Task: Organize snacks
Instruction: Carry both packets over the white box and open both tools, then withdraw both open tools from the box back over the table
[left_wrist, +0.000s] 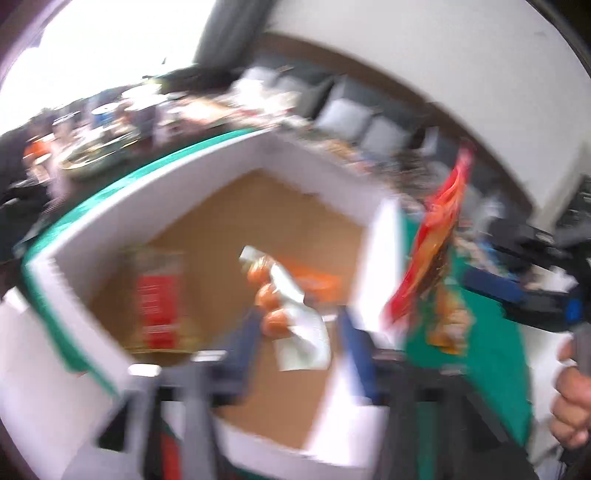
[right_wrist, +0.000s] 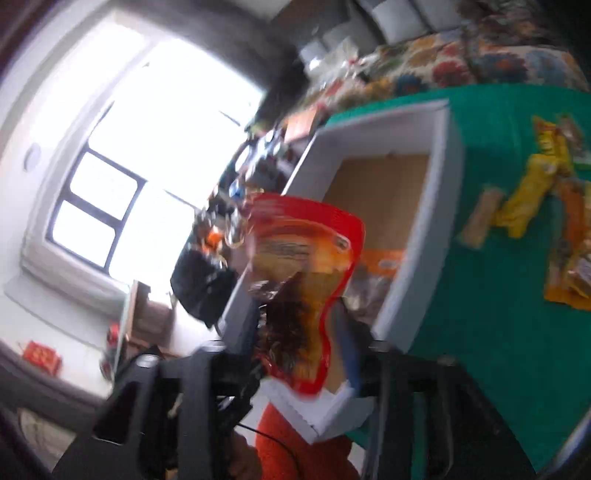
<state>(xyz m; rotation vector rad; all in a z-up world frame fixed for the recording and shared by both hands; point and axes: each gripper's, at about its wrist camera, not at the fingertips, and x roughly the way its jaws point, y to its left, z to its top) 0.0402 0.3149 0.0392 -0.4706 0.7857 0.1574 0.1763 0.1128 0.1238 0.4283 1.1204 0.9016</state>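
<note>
A white box with a brown cardboard floor stands on the green tablecloth. A red packet and an orange packet lie inside it. My left gripper is over the box, jaws apart. A white-and-orange snack packet hangs loose between them, blurred. My right gripper is at the box's near corner, jaws spread. A red-and-orange snack bag stands upright between its fingers, and I see no pad pressing it. That bag shows beside the box's right wall.
Several loose snacks lie on the cloth right of the box: a yellow packet, a tan bar and orange packets. A hand grips a handle at the right. Cluttered shelves, grey cushions and a bright window lie behind.
</note>
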